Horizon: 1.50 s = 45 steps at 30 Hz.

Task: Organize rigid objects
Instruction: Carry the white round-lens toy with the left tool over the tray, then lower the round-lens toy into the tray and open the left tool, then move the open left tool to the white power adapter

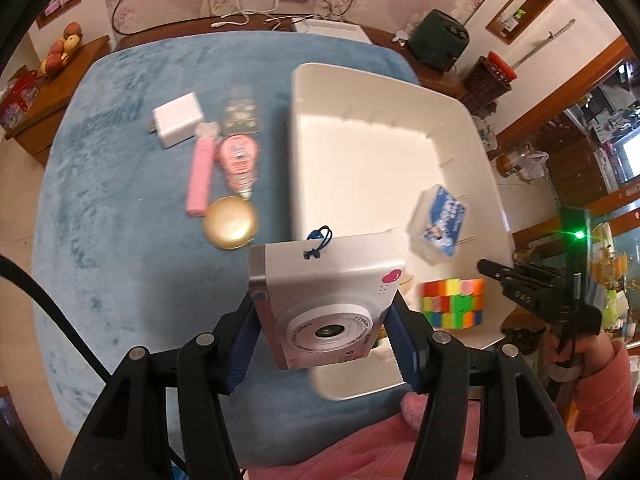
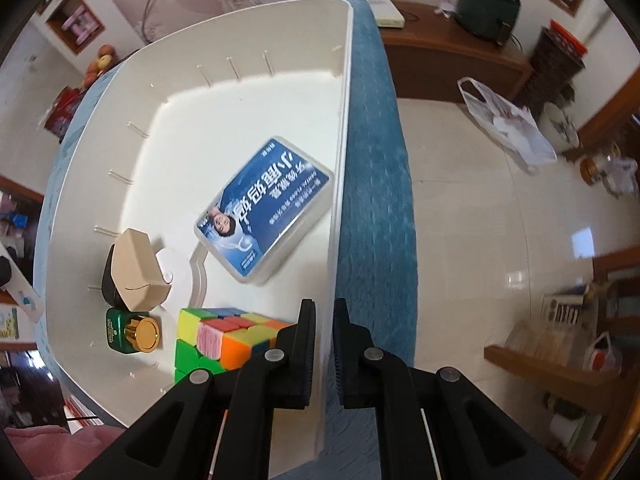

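My left gripper (image 1: 326, 322) is shut on a silver toy camera (image 1: 326, 292) and holds it above the near left corner of the white bin (image 1: 396, 152). The bin (image 2: 120, 92) holds a blue-labelled box (image 2: 264, 204), a colour cube (image 2: 224, 340), a beige box (image 2: 136, 276) and a green jar (image 2: 132, 332). My right gripper (image 2: 323, 320) straddles the bin's right wall with its jaws nearly closed and nothing else between them. It also shows in the left wrist view (image 1: 520, 280). On the blue cloth (image 1: 120, 220) lie a white charger (image 1: 176, 120), a pink stick (image 1: 200, 180), a pink tube (image 1: 238, 160) and a gold disc (image 1: 230, 222).
A clear packet (image 1: 242, 114) lies behind the pink tube. A wooden side table with a dark green appliance (image 2: 488, 4) stands behind. Tiled floor (image 2: 500, 200) with a plastic bag (image 2: 504, 120) lies right of the table.
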{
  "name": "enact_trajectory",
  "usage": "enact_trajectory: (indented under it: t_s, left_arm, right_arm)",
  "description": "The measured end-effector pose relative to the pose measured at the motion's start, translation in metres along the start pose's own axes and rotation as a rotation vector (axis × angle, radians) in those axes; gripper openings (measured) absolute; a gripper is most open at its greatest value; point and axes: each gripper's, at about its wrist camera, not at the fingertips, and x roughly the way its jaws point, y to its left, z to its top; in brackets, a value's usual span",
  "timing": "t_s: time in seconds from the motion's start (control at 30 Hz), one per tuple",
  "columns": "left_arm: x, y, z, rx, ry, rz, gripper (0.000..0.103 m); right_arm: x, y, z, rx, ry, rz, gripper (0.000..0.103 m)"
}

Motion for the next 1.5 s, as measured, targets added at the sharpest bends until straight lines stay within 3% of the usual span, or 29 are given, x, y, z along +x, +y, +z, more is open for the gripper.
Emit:
enact_trajectory:
  t_s: [0.3,0.67,0.87,0.97,1.03,1.1,1.5]
  left_arm:
    - [0.023,-0.048,0.013,0.064,-0.032,-0.002,0.063]
    - [0.045,-0.073,0.041,0.026,-0.036,-0.006,0.063]
    - [0.048,-0.073,0.043,-0.003,-0.010,0.008,0.064]
    - [0.042,-0.073,0.043,-0.005,-0.034,-0.001,0.065]
    - [0.037,-0.072,0.044,0.002,-0.059,0.020,0.073]
    - [0.033,-0.069,0.046,0.001,-0.080,0.038,0.074]
    - [0.011,-0.015,0.059,-0.104,-0.128,0.068,0.077]
  right_arm:
    - [0.003,-0.001,0.006,-0.106,0.004,0.027,0.009]
    - [0.002,-0.001,0.005,-0.147,0.012,0.039,0.010]
    - [0.003,-0.001,0.008,-0.151,0.025,0.043,0.010]
    - [0.004,-0.002,0.009,-0.139,0.028,0.053,0.010]
    - [0.005,-0.002,0.009,-0.137,0.030,0.048,0.010]
    - [0.005,-0.001,0.009,-0.134,0.031,0.040,0.010]
    - [0.006,-0.002,0.010,-0.049,0.048,0.009,0.009]
